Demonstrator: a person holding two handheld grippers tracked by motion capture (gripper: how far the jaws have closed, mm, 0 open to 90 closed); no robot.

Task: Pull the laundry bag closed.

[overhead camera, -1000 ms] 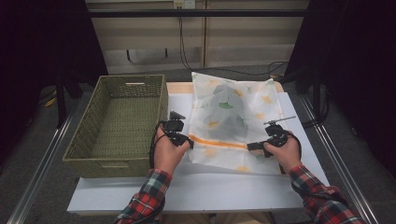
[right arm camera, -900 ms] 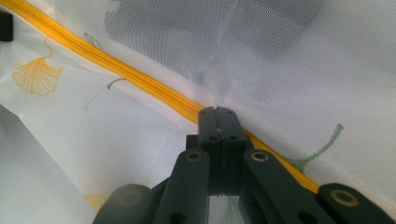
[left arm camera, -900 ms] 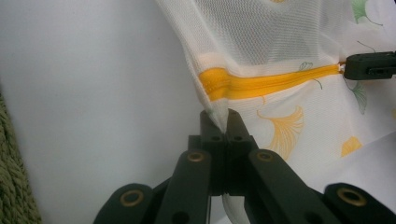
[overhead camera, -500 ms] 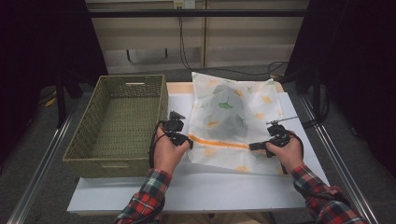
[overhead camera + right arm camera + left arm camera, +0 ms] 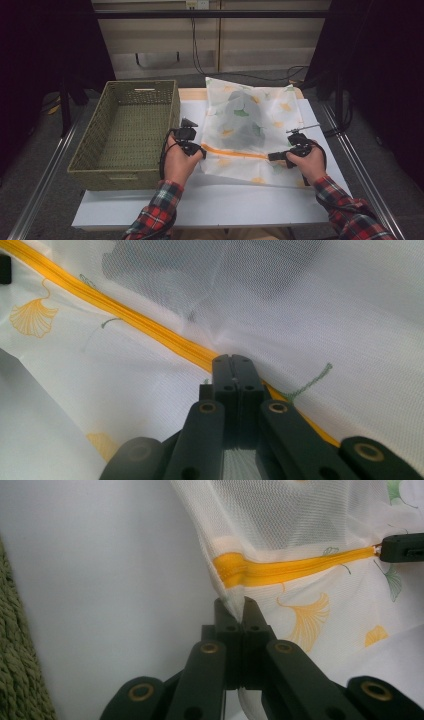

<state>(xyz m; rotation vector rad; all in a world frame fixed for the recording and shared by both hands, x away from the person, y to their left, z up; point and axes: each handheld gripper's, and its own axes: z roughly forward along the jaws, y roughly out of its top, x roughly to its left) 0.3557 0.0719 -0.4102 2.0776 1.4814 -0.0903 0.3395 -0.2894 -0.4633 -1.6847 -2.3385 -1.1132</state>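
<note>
Mesh laundry bag (image 5: 250, 125): white netting printed with yellow and green ginkgo leaves, lying flat on the white table top, just right of the wicker basket. Dark contents show through the mesh in its middle. An orange-yellow zipper (image 5: 235, 151) runs across its near part, slightly slanted. The bag's near left corner (image 5: 235, 607) is lifted and puckered; the zipper appears closed along its visible length.

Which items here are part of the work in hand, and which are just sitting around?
In use: mesh laundry bag, its orange zipper, left gripper pinching the bag's edge, right gripper clamped at the zipper.
Idle: wicker basket, table.
</note>
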